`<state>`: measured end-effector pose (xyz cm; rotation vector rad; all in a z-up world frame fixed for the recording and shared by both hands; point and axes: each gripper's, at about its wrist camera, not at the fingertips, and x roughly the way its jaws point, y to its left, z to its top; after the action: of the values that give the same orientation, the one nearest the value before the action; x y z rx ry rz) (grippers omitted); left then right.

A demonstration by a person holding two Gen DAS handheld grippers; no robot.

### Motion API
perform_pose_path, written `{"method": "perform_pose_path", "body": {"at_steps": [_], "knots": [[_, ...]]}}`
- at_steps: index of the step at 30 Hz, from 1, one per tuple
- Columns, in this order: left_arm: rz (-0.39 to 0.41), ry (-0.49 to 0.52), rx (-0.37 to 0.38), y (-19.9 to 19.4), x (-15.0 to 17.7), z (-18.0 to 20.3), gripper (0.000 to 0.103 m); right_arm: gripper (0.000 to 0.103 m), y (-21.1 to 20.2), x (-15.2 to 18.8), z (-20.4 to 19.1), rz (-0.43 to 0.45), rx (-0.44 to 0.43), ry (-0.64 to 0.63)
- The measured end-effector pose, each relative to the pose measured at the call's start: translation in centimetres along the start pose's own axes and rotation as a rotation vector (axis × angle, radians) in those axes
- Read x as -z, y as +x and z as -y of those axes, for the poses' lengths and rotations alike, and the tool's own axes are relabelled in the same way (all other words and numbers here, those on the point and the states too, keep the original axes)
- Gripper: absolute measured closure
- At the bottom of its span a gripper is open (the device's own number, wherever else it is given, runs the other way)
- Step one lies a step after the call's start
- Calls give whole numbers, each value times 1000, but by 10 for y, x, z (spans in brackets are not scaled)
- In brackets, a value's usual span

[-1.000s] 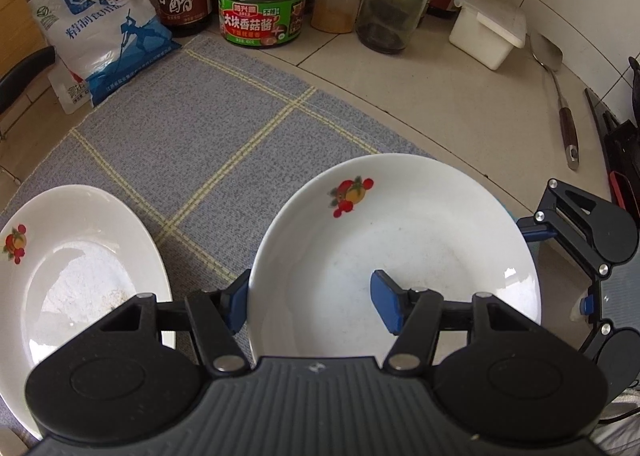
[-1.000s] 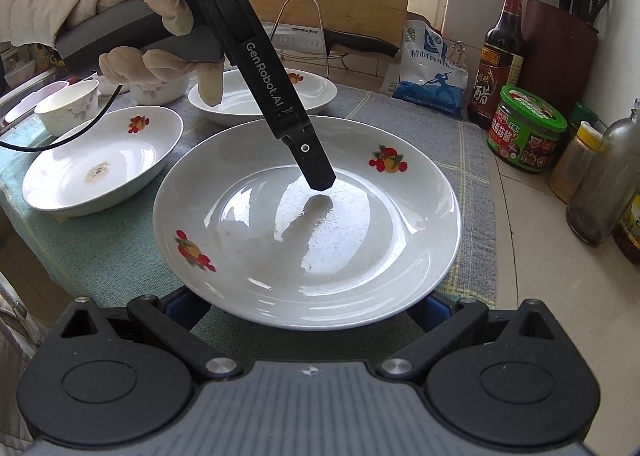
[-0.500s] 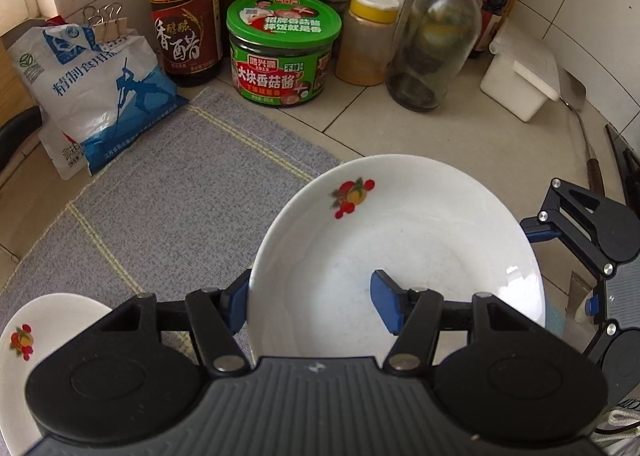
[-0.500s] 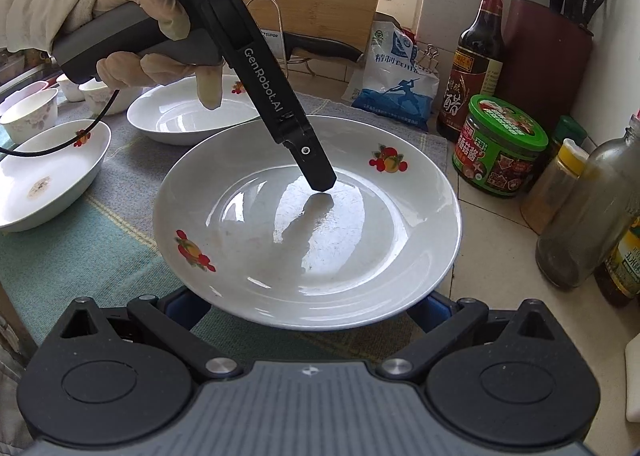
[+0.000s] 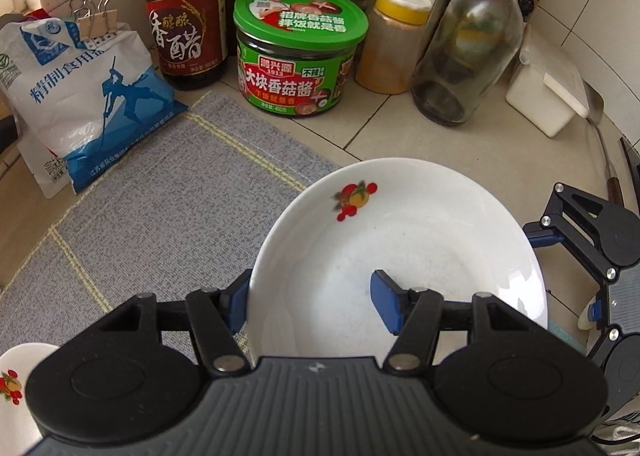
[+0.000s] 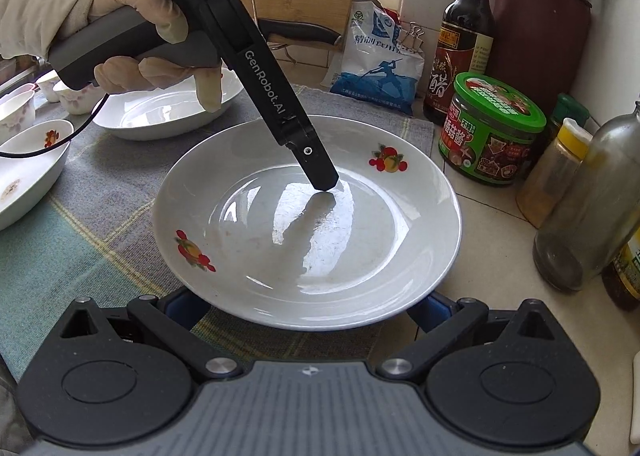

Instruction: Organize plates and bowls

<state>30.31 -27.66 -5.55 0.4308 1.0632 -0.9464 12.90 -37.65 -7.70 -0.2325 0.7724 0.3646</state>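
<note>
Item: white plate (image 5: 400,256) with fruit motifs, carried over the corner of the grey mat (image 5: 160,216), where it meets the tiled counter (image 5: 460,136). My left gripper (image 5: 316,302) is closed part-way on its rim, one finger inside the well and one outside, so the plate cannot slip. My right gripper (image 6: 308,306) has its blue pads under the near edge, seemingly for support; whether it clamps, I cannot tell. Change: a second ago the plate was over mid-mat beside another plate; now the sauce jar (image 5: 300,52) and bottles sit closer.
</note>
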Motion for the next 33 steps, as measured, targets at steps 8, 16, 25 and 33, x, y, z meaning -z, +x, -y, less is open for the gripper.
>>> {"method": "perform_pose_path", "body": {"at_steps": [8,16,25,33], "knots": [[14,13,-3,-3,2,5,35,0,3,3,3,-7,-5,26],[94,36,-57,-42,15,17,26,0,-9,3,-6,-23,38,48],[238,25,-155,-119,65,40,17,0,-45,2,-33,41,94,109],[342,10,-302,-162,147,71,15,0,-61,-7,-77,96,90,110]]}}
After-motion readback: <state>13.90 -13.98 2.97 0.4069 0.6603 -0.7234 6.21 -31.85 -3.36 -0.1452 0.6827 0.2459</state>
